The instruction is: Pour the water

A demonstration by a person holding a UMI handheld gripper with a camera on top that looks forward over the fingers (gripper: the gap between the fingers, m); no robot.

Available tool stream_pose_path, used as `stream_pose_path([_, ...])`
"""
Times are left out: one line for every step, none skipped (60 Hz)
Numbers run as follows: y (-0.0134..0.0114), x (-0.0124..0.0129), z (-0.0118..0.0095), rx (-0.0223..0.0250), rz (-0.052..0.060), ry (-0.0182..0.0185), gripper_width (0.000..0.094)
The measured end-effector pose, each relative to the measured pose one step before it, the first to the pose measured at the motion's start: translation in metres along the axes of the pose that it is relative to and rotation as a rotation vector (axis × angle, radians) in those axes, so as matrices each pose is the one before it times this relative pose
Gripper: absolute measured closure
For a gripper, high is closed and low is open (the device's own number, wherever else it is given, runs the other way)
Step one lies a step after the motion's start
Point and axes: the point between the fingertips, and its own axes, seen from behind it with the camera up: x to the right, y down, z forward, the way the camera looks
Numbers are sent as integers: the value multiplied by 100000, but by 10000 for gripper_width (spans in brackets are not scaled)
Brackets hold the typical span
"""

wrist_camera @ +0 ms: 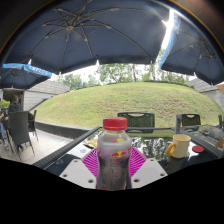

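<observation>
A clear plastic bottle (pixel 114 152) with a red cap and a red-and-yellow label stands upright between my fingers, lifted above the dark glass table (pixel 160 150). My gripper (pixel 114 165) is shut on the bottle, both magenta pads (pixel 92 163) pressing its sides. A yellowish cup (pixel 179 146) with a handle stands on the table beyond and to the right of the bottle. The bottle's lower part is hidden behind the fingers.
A big dark parasol (pixel 95 30) spreads overhead. Dark chairs (pixel 139 120) stand at the table's far side, another chair (pixel 20 130) to the left. A small red thing (pixel 198 148) lies right of the cup. A grassy slope (pixel 120 100) and trees lie beyond.
</observation>
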Motion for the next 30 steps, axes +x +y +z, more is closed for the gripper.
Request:
stream_pose_path([24,-53,40,-46,201,-537,607])
stream_pose_path([-208,6,245,76,350,-368,609])
stream_pose_path([29,125,-62,80,392,-403,616])
stream_pose_path([114,-66,-25,-466,469,-515,618])
stream_pose_path([-63,-57,-38,138,309,-453,626])
stream_pose_path([5,-27,-57,-185,467,-321,626])
stream_pose_path([-31,30,-13,-96,923,-163,626])
stream_pose_path([58,-32,3,-544,858,-433,626])
stream_pose_path([77,-124,382,-698,432,-850,625])
stream_pose_path([-17,-120,106,-514,1126,-1102,626])
stream_pose_path([-168,-125,150,-181,2050,-1116,626])
stream_pose_path([-332,-22,183,104,2498,-1027,625])
stream_pose_path([-429,36,242,309,2695,-906,626])
stream_pose_path([-414,-191,194,313,2446,-409,626])
stream_pose_path([-665,533,392,542,2607,-201,625])
stream_pose_path([-639,307,307,579,2569,7,625])
stream_pose_path([-638,402,323,593,2650,251,625])
stream_pose_path([-719,424,382,796,2956,328,626])
stream_pose_path([-830,483,416,1065,3484,220,626])
stream_pose_path([-874,371,517,1186,3787,8,625])
stream_pose_path([-581,-510,59,658,3727,-190,625])
stream_pose_path([-718,932,1098,1141,4110,-103,626])
stream_pose_path([-834,410,545,887,4366,-123,626])
stream_pose_path([-789,388,557,923,4614,-171,625])
stream_pose_path([-812,429,557,983,4915,-222,625])
stream_pose_path([-842,489,575,1081,5260,-233,626])
stream_pose_path([-815,486,566,1039,5498,-306,625])
stream_pose_path([-825,524,563,969,5433,-235,625])
stream_pose_path([-1425,360,-233,433,5213,-105,625])
stream_pose_path([-244,469,703,1524,5086,308,627])
